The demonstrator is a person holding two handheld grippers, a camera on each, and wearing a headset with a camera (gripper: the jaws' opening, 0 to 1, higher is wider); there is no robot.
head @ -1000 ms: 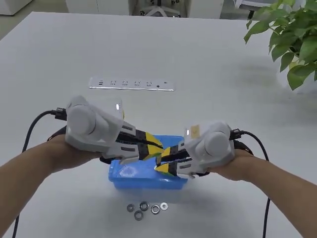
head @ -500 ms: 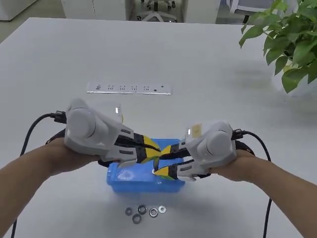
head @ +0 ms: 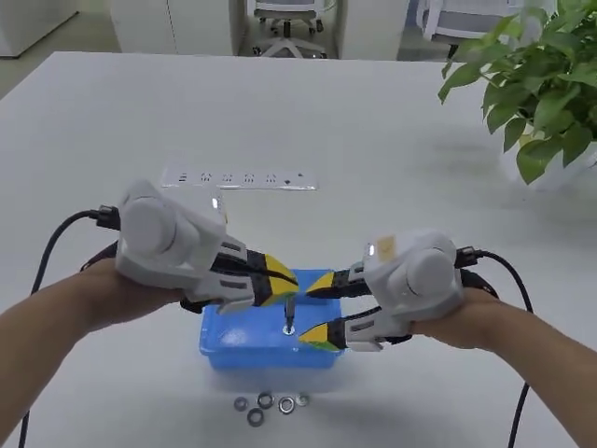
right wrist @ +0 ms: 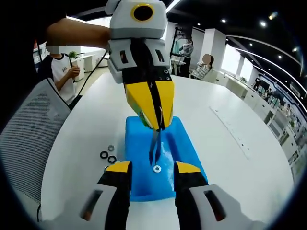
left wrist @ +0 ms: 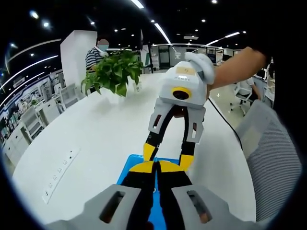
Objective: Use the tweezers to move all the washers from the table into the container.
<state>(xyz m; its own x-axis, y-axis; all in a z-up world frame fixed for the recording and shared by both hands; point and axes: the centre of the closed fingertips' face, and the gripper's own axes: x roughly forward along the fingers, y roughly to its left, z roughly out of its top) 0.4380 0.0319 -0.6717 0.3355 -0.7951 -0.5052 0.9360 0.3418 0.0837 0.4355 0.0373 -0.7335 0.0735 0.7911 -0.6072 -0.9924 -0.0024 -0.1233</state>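
My left gripper [head: 283,287] is shut on thin metal tweezers [head: 289,312], which point down into the blue container [head: 233,338]. One washer [head: 288,329] lies on the container floor just under the tweezer tips. Several washers [head: 266,404] lie on the white table in front of the container. My right gripper [head: 322,310] faces the left one across the container, jaws open and empty. In the right gripper view the tweezers [right wrist: 156,140] hang from the left gripper [right wrist: 152,108] over the washer [right wrist: 157,168] in the container [right wrist: 141,184]. The loose washers [right wrist: 108,155] lie left of it.
A white power strip [head: 238,178] lies on the table behind the container. A potted green plant [head: 532,84] stands at the far right. Office chairs [head: 289,23] stand beyond the table's far edge. People stand in the background of both gripper views.
The right gripper's jaws have spread open and it has drawn back a little to the right. The tweezers and a washer in the container now show between the grippers.
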